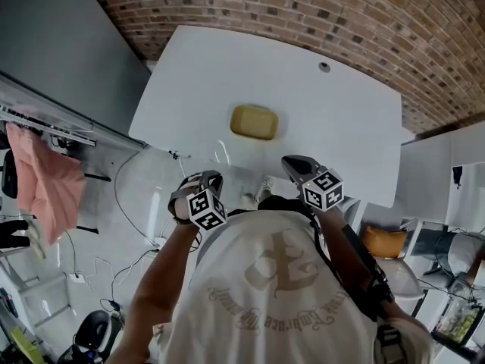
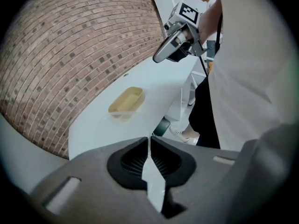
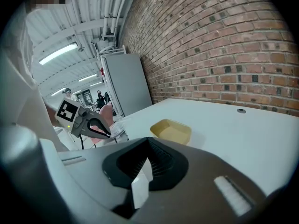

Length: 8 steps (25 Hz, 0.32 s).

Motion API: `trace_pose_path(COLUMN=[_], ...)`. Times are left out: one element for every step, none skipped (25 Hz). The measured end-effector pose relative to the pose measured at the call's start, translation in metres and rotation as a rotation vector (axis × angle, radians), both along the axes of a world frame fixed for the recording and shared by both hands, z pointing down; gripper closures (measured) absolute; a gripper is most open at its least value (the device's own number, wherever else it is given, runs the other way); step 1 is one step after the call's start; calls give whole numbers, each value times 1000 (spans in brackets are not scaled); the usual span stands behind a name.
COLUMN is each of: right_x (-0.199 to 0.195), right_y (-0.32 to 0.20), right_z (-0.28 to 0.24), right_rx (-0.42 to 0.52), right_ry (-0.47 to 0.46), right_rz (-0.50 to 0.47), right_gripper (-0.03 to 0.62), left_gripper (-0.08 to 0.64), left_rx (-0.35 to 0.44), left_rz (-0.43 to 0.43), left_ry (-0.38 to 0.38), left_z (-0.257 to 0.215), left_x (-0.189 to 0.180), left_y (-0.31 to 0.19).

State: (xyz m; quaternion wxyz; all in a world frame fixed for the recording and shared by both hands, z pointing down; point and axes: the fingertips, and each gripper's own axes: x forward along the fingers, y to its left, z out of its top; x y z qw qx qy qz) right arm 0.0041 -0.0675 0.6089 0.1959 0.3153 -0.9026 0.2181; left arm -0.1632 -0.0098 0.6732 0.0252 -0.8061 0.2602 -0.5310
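— Left gripper?
— Clenched, nothing between the jaws; hovers just off the near edge of the white table.
— Yellow tray?
— Sits empty on the table, ahead and between the 2 grippers, well apart from each.
— Right gripper?
— Clenched too, nothing held; hovers at the near edge.

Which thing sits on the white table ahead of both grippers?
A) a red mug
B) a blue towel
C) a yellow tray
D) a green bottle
C: a shallow yellow tray rests on the white table, beyond the left gripper and the right gripper, touching neither.
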Motion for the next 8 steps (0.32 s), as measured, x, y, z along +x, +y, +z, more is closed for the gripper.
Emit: trace_pose_path(right_x=[1,3,4,5,5,5,5,6], right_y=[1,1,1,1,0,-1,-2,-3], right_z=[-1,-1,-2,-2,-2,-3,-3,-3], right_rx=[0,0,0,1,1,1,1,2], right_ry=[2,3,3,3,3,2,1,0], right_rz=[2,4,7,10,13,15,18,21], right_gripper=[584,584,584,584,584,584,584,584], left_gripper=[538,538,538,538,538,538,538,538], left_rx=[0,1,1,2,2,2,2,3], left_rz=[1,3,4,6,7,8,8,8], left_ry=[2,3,4,5,6,7,7,8], left_z=[0,0,0,0,0,0,0,0], left_x=[1,1,2,2,2,2,2,1], left_y=[1,1,1,0,-1,-2,-3,-4])
